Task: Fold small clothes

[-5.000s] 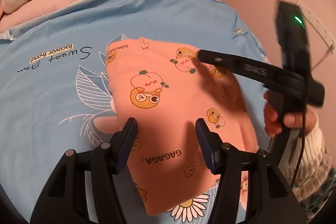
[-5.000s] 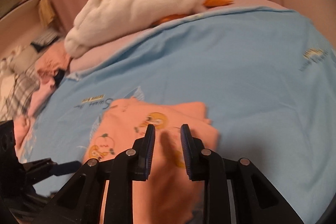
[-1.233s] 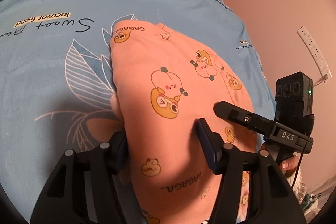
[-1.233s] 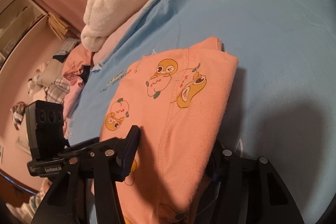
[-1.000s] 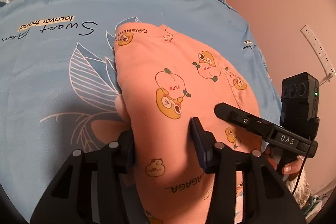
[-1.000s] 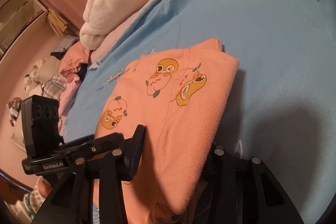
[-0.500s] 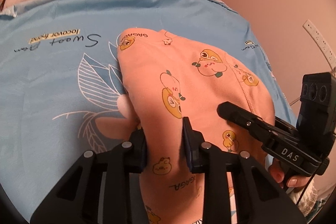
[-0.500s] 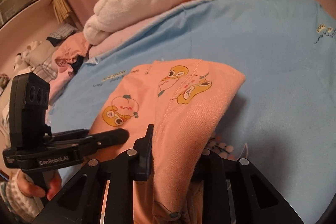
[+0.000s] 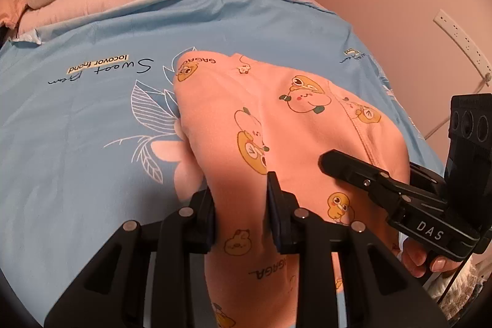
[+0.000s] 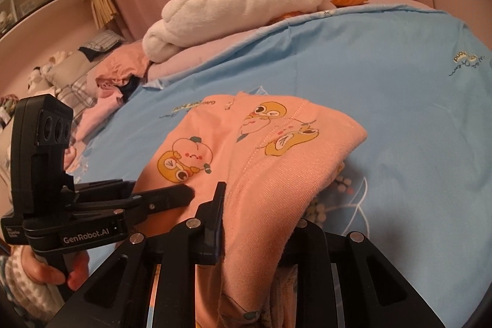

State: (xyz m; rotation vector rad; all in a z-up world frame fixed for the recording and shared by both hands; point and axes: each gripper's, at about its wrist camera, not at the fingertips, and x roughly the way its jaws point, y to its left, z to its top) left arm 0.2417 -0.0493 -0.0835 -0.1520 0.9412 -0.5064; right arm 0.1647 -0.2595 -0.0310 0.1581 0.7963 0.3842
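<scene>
Peach knit, printed with cartoon fruit, the small garment (image 9: pixel 292 119) lies on the blue bedsheet (image 9: pixel 77 128), its near end raised, its far end resting flat. It looks soft, light and limp, so it will sag wherever unsupported; the near corners suit a pinch. The left gripper (image 9: pixel 241 205) and right gripper (image 10: pixel 261 223) each clamp a bunch of that near edge. Bare sheet beyond offers room; the white plush pile (image 10: pixel 240 2) sits well away.
</scene>
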